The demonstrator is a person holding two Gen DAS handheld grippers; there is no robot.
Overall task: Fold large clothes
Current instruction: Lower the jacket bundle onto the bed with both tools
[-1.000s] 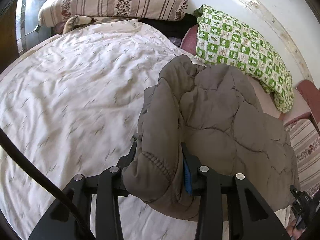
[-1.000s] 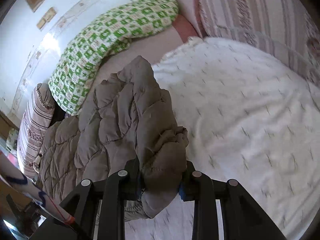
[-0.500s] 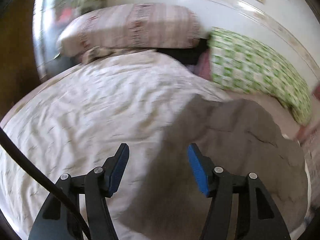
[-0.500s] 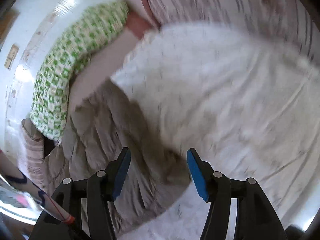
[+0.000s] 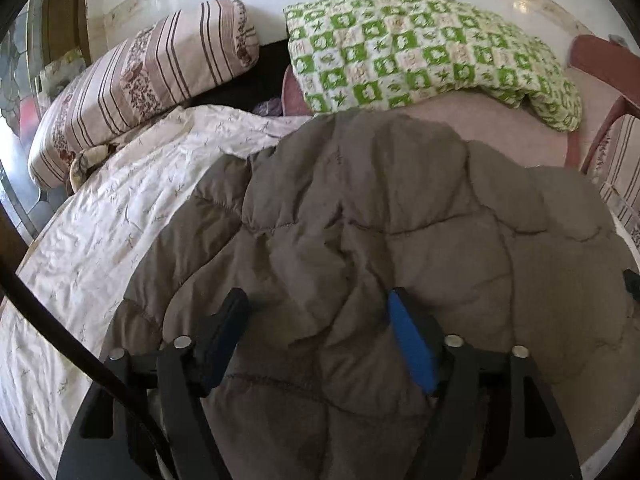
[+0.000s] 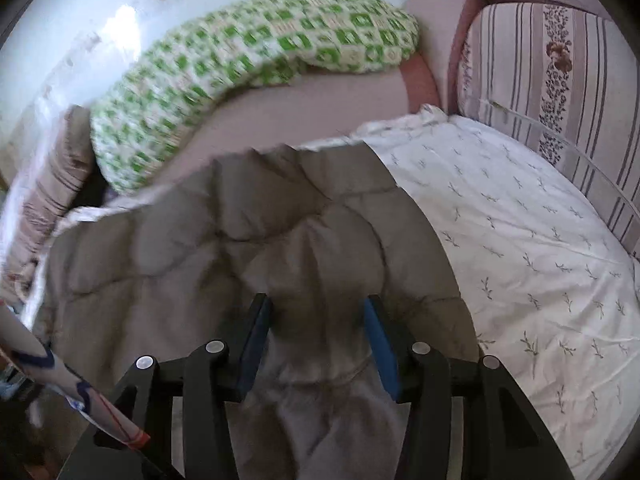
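A grey-brown quilted jacket (image 5: 380,216) lies spread on the white patterned bed sheet (image 5: 100,240). My left gripper (image 5: 318,320) is open, its jaws standing wide on either side of a fold of the jacket near its front edge. The jacket also shows in the right wrist view (image 6: 248,240), a little blurred. My right gripper (image 6: 316,320) is open too, with a ridge of jacket fabric lying loose between its jaws. Neither gripper pinches the cloth.
A green-and-white checked pillow (image 5: 420,64) lies at the back by the white wall. A striped floral pillow (image 5: 140,80) sits at the back left, another striped cushion (image 6: 560,92) on the right. A reddish bed frame edge (image 5: 600,64) stands at the far right.
Both grippers were shut on bunched jacket folds a second ago. They opened, let the jacket drop flat, and now hover low over it with jaws apart.
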